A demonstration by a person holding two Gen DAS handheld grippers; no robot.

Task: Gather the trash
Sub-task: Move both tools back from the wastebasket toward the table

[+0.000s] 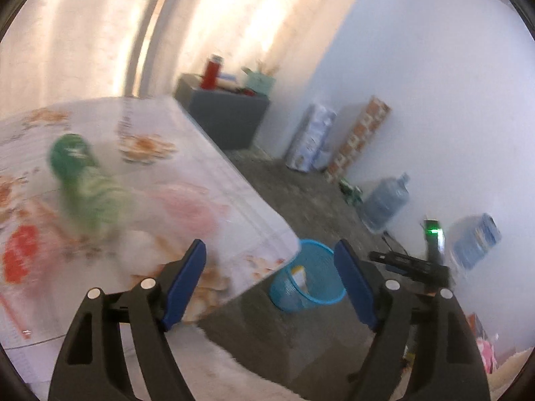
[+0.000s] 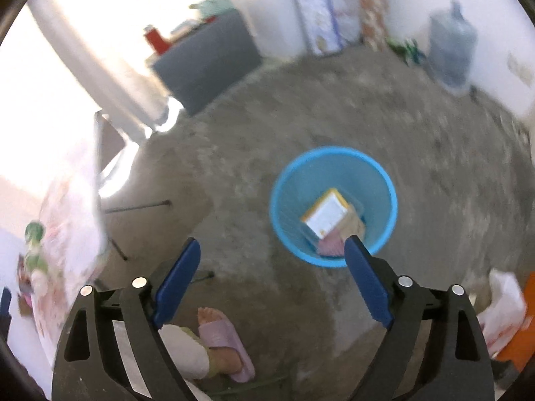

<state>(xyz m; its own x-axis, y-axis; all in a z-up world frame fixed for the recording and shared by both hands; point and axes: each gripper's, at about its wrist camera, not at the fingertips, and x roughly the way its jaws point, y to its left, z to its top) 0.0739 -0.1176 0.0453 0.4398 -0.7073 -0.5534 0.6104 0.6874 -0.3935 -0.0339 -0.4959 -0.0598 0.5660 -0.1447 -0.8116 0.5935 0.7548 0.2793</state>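
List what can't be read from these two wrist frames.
- Green bottle, left wrist: motion blur, label unreadable.
- Pink item on the table, left wrist: smeared, identity unclear.
- Blue bin contents, right wrist: white-and-yellow box hides what lies under it.
- Bin, left wrist: table corner cuts its left side.

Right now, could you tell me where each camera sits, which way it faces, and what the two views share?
Left wrist: rides the left gripper, facing across the table corner and green bottle toward the wall; open jaws show.
Right wrist: rides the right gripper, looking down at the floor; open jaws and a sandalled foot show.
Shared: blue bin, the table, the bottle.
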